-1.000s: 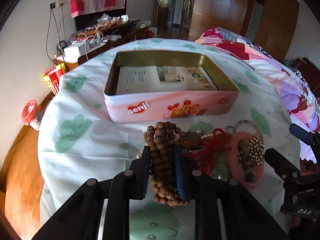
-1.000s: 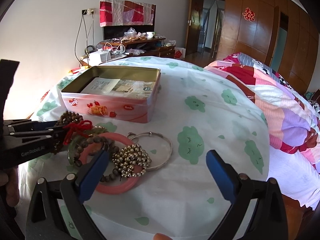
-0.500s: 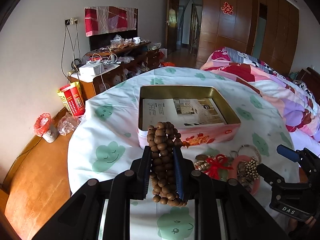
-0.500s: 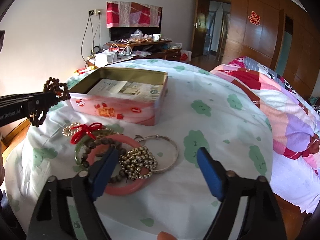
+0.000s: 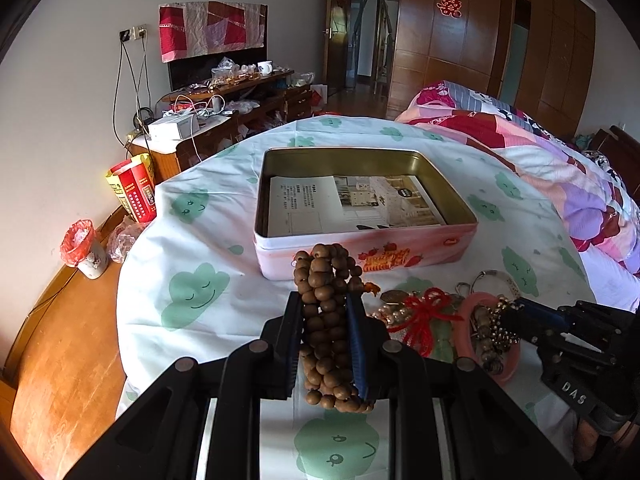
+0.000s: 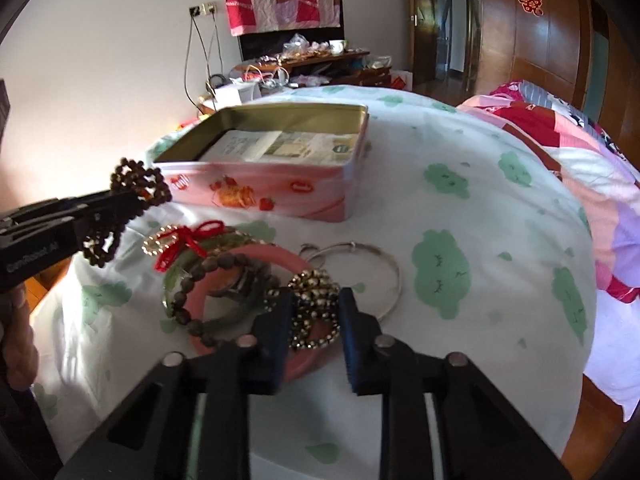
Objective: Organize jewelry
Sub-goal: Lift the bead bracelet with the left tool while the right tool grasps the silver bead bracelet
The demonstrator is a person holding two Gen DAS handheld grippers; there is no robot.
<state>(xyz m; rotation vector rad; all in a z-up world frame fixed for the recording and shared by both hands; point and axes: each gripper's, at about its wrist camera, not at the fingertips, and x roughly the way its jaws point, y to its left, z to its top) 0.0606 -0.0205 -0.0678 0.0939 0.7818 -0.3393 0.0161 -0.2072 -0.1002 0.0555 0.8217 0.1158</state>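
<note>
A bedroom, with a round surface (image 5: pixel 180 208) under a white cloth printed with green clouds. The left gripper (image 5: pixel 326 330) has its jaws closed on a wooden bead bracelet (image 5: pixel 328 320), the coiled strands pinched between the pads and sticking out past both ends, lifted clear of the cloth. The right gripper (image 6: pixel 314 316) has its jaws narrowed around a metallic bead bracelet (image 6: pixel 314 304), which lies between the pads on top of a pink bangle (image 6: pixel 240 256); whether the pads actually press it cannot be told. Just left of those jaws lie a dark bead strand (image 6: pixel 208 276) and a red knotted cord (image 6: pixel 188 240); just right, a thin silver bangle (image 6: pixel 384 264). Beyond both jaws stands an open pink tin (image 5: pixel 360 248) with printed leaflets (image 5: pixel 340 204) inside. Farther off is a cluttered dresser (image 5: pixel 224 96).
</note>
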